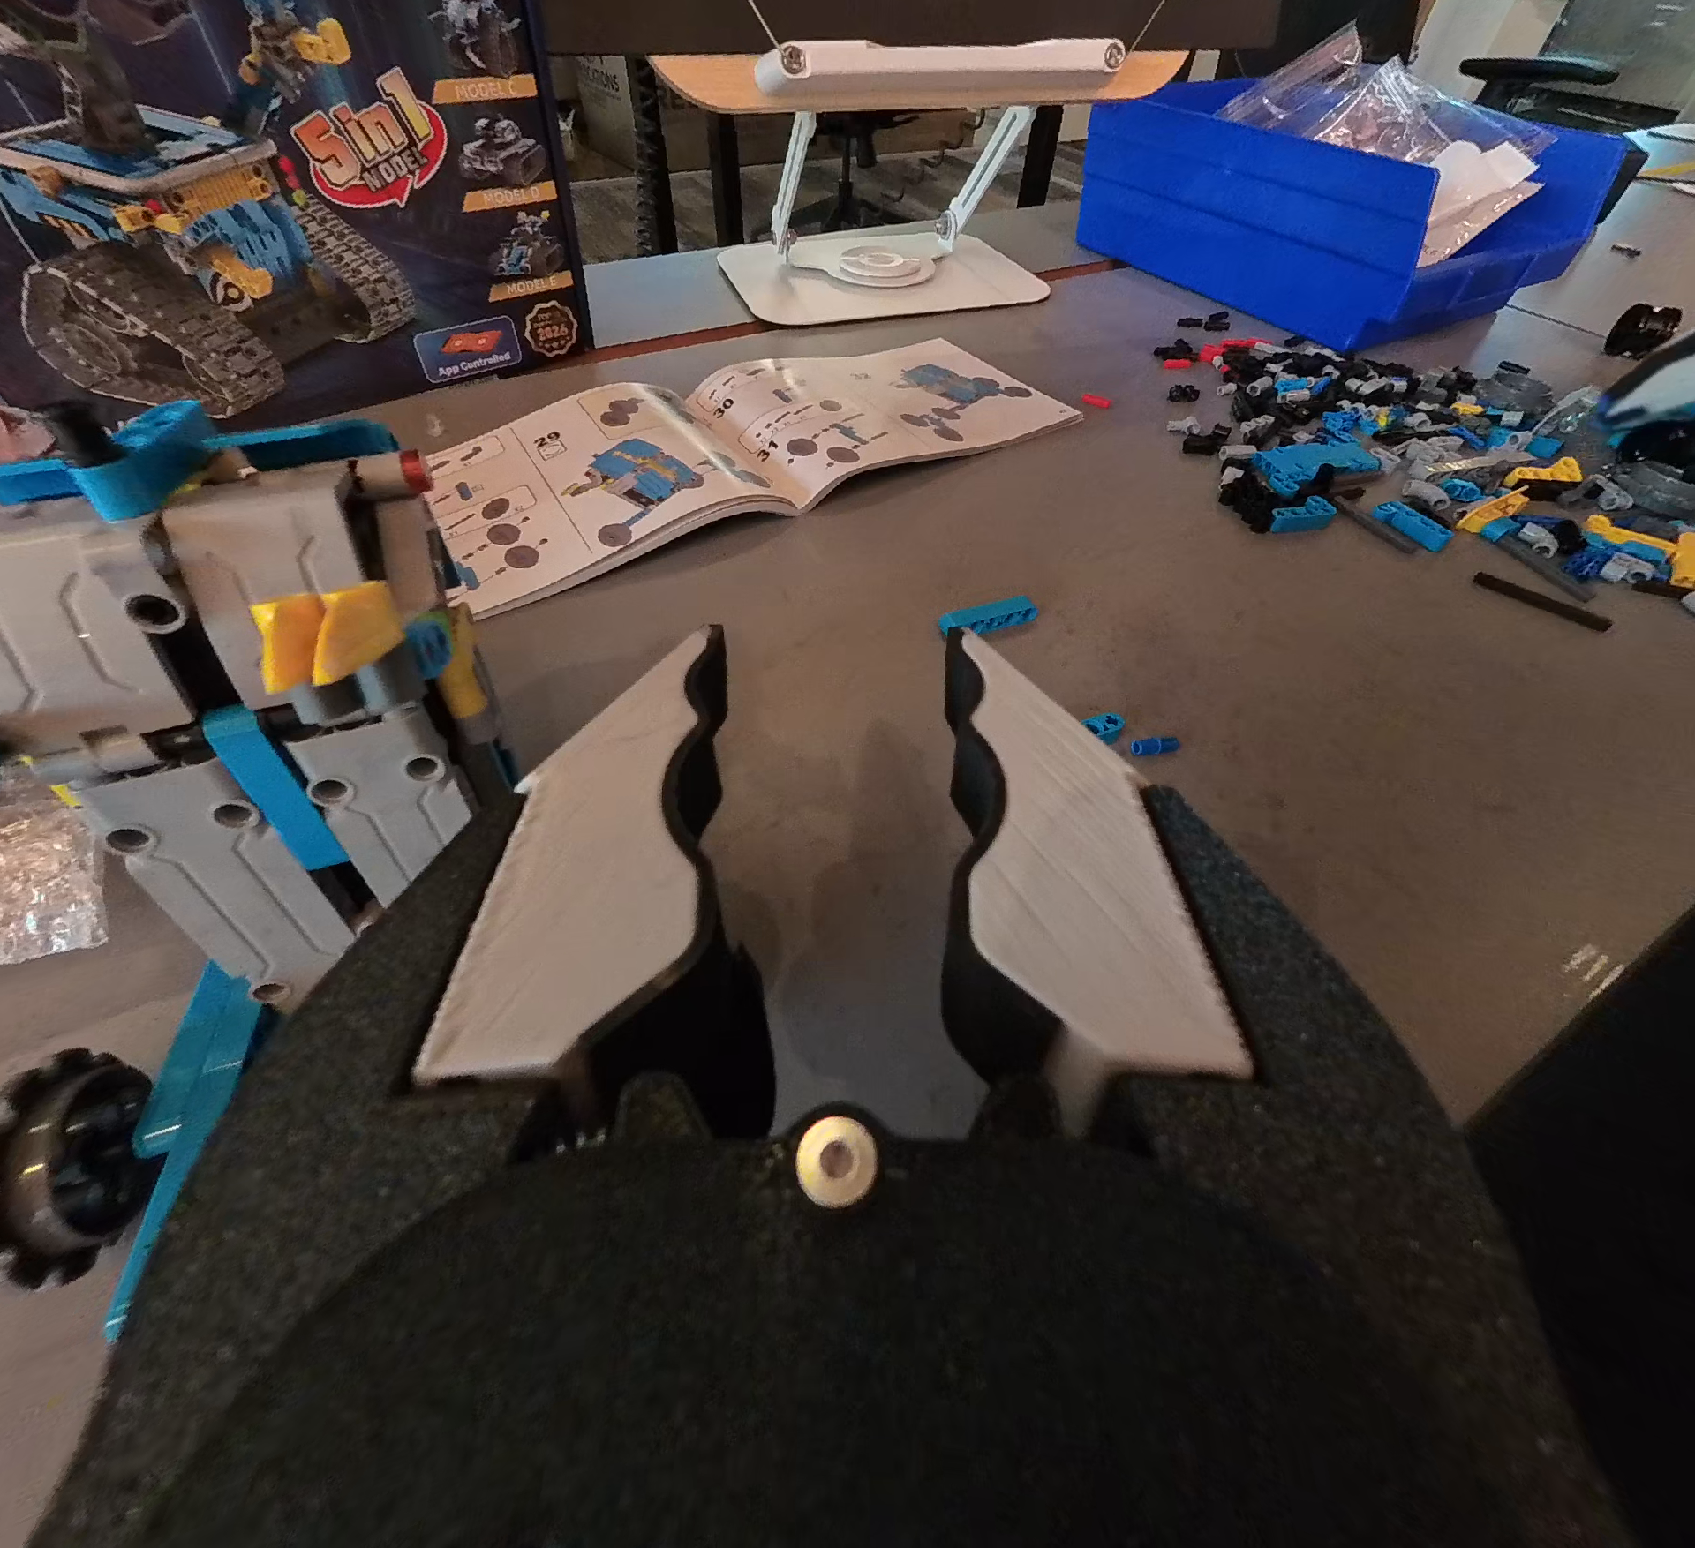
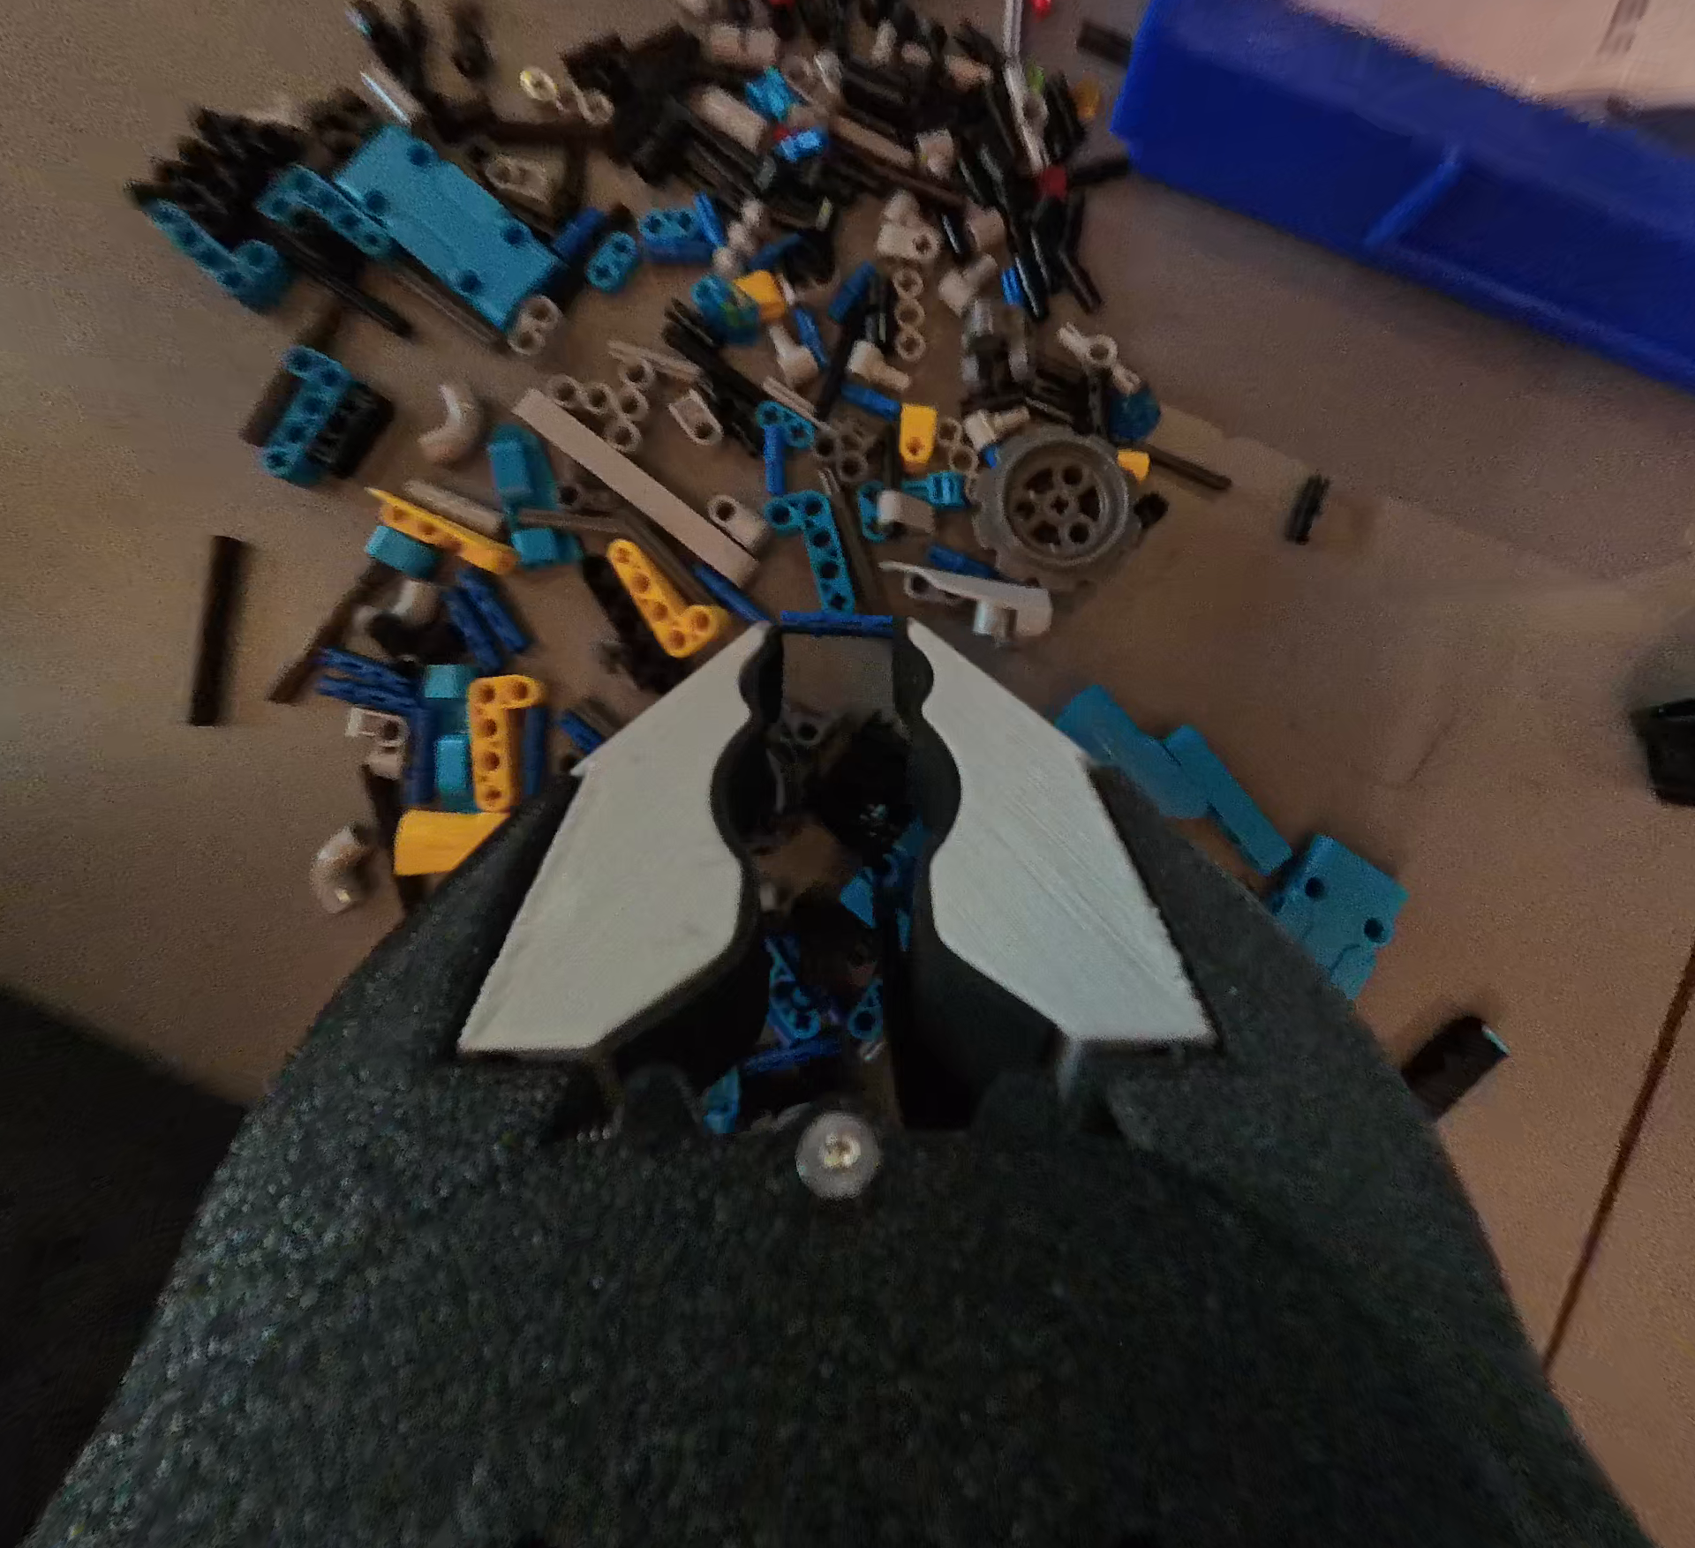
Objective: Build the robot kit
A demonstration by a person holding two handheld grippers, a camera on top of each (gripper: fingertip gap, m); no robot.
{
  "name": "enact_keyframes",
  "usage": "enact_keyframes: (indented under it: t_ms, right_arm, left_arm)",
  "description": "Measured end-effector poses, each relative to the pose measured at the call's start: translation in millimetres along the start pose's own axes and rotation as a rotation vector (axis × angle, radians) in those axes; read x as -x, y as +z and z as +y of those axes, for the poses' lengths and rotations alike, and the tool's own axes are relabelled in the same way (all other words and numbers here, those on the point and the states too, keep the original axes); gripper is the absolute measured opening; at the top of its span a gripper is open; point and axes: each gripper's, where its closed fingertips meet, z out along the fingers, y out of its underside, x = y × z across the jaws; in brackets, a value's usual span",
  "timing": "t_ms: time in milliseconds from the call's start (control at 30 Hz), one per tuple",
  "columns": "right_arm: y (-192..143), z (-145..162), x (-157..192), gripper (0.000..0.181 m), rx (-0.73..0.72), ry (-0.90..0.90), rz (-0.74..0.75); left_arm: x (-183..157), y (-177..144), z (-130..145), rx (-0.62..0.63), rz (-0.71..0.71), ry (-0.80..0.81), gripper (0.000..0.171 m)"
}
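Two grippers are in view. The left gripper (image 1: 833,642) hangs spread and empty over the table (image 1: 917,770), beside a half-built model (image 1: 248,679), with a small blue beam (image 1: 989,616) just past its tip and a booklet (image 1: 734,440) farther off. The right gripper (image 2: 836,633), fingers parted with nothing between them, hovers over the parts pile (image 2: 734,312), near a blue bin (image 2: 1422,202).
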Motion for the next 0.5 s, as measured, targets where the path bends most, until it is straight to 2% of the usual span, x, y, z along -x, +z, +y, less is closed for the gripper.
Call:
enact_keyframes:
  t_ms: [133, 233, 333, 400, 500]
  right_arm:
    - [-19.4, -37.5, 46.5, 0.023, -0.109, -0.126, -0.057]
    - [-17.6, -70.6, 120.0, 0.024, -0.208, -0.205, -0.235]
    - [12.0, -83.1, 196.1, 0.024, -0.216, -0.305, -0.41]
    - [41.4, -87.4, 232.7, 0.024, -0.174, -0.357, -0.469]
    - [68.2, -97.4, 284.3, 0.024, -0.151, -0.447, -0.591]
  left_arm:
    - [-1.1, -0.1, -0.4, -0.002, 0.004, 0.005, 0.048]
    - [-1.6, -0.1, -0.3, 0.0, 0.006, 0.006, 0.048]
    - [-0.3, -2.4, -3.0, -0.02, 0.0, 0.003, 0.048]
    - [1.7, -3.8, -4.7, -0.031, -0.008, -0.003, 0.047]
    - [2.6, -4.0, -5.0, -0.034, -0.005, -0.014, 0.048]
